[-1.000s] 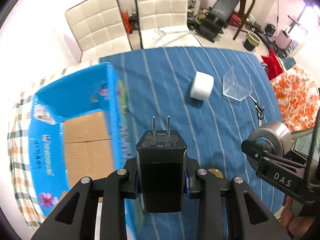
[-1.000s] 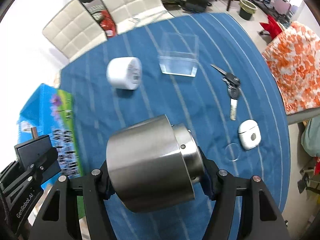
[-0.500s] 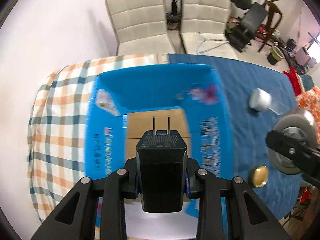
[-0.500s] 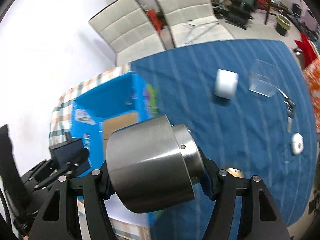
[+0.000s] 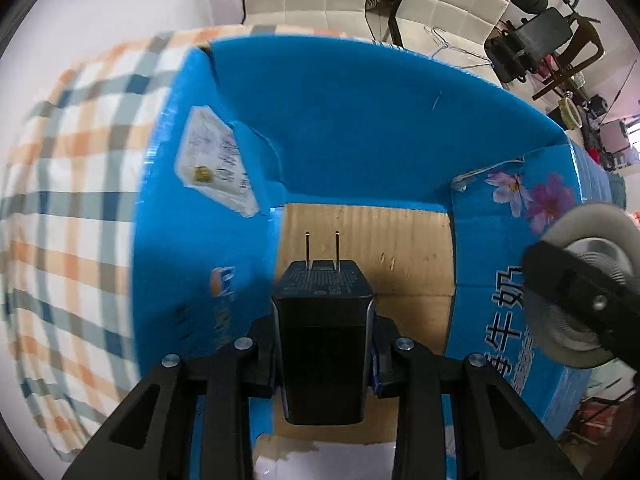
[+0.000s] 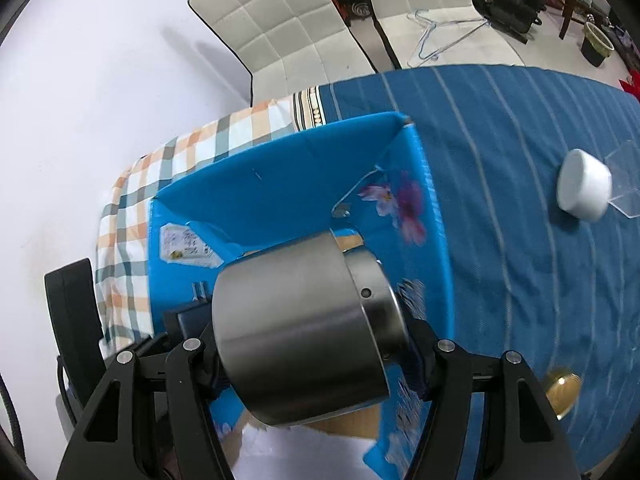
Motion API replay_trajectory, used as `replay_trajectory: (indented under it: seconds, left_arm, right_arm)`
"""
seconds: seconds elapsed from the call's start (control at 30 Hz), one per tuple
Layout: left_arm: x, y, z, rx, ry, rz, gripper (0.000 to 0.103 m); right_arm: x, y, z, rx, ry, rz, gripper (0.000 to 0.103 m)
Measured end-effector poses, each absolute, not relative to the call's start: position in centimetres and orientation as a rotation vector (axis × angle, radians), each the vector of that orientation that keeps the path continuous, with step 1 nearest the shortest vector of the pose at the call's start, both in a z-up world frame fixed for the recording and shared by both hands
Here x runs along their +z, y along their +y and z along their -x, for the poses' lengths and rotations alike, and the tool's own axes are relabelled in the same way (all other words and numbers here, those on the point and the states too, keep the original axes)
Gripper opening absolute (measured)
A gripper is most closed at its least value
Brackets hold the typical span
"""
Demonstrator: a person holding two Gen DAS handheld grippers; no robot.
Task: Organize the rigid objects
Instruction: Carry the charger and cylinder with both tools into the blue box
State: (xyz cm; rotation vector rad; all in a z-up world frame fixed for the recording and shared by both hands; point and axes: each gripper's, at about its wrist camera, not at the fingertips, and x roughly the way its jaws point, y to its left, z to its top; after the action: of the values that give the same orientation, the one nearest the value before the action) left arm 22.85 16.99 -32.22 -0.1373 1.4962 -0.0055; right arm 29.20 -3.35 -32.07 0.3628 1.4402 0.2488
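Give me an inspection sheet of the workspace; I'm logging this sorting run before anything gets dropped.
Surface: table under a blue striped cloth and a checked cloth.
Job's things: black plug adapter, prongs forward, over the open blue box; steel canister over the box's near right side.
Clutter: white tub, clear plastic box, gold lid on the blue cloth.
Grippers: left tool shut on the adapter; right tool shut on the canister.
Cables: nothing seen.
Surroundings: white padded chairs, wire hanger.
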Motion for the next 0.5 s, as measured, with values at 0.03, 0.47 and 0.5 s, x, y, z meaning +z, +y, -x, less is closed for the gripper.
replay_trajectory:
  seconds: [0.03,0.47,0.5]
  left_arm:
    - [-32.6,16.8,-23.1,-0.014,1.501,0.139,0.028]
    - [-35.7,16.4,-24.6,0.018,1.561,0.169,0.028]
    - [-36.0,16.4,-24.7,0.008,1.571,0.182,0.028]
  right_arm:
    - [-32.7,-3.2,-29.5,0.247,1.45,-0.369,0.069]
    - [-38.9,0.8,-32.8,0.232,1.565,-0.313,0.069]
    - [-39.3,1.0,-33.1,0.232,1.578,-0.3,0.069]
